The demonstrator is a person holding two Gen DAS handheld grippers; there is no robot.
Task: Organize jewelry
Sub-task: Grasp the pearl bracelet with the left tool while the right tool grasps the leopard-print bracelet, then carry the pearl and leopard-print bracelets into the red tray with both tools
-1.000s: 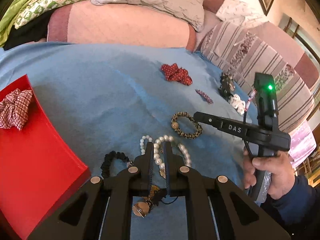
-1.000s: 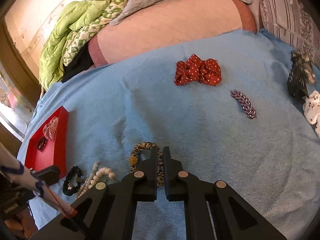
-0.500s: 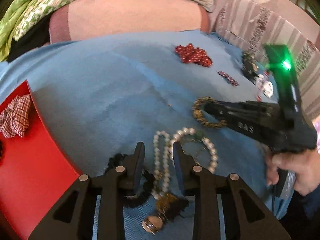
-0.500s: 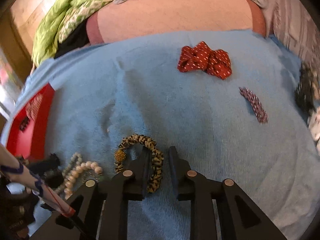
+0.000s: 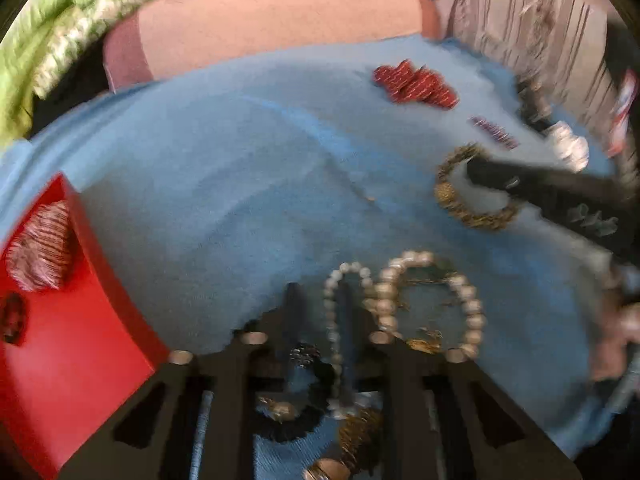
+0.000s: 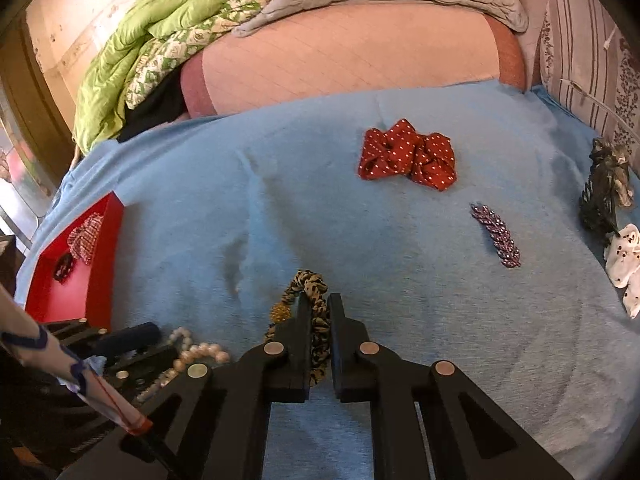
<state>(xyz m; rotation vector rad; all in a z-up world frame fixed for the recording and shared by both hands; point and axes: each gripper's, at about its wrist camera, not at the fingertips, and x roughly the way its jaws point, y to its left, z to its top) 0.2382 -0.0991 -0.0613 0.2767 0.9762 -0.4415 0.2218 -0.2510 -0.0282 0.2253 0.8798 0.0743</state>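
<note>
My right gripper (image 6: 320, 312) is shut on a leopard-print scrunchie (image 6: 310, 288), whose band runs between the fingers on the blue blanket. It also shows in the left wrist view (image 5: 452, 196). My left gripper (image 5: 320, 300) is open, low over a heap of jewelry: a pearl necklace (image 5: 468, 304) lies partly between and right of its fingers, with a black scrunchie (image 5: 308, 364) and gold pieces between the fingers. This view is blurred. The red tray (image 5: 80, 340) lies at the left, holding a checked scrunchie (image 5: 40, 256).
On the blue blanket (image 6: 360, 208) lie a red dotted scrunchie (image 6: 408, 156), a purple beaded clip (image 6: 496, 236), a dark claw clip (image 6: 604, 192) and a white dotted piece (image 6: 624, 264). Pillows and a green quilt (image 6: 132, 72) bound the far side.
My right gripper opened, moved forward over the leopard scrunchie and closed on its band. My left gripper opened and pushed forward over the pearl necklace and black scrunchie.
</note>
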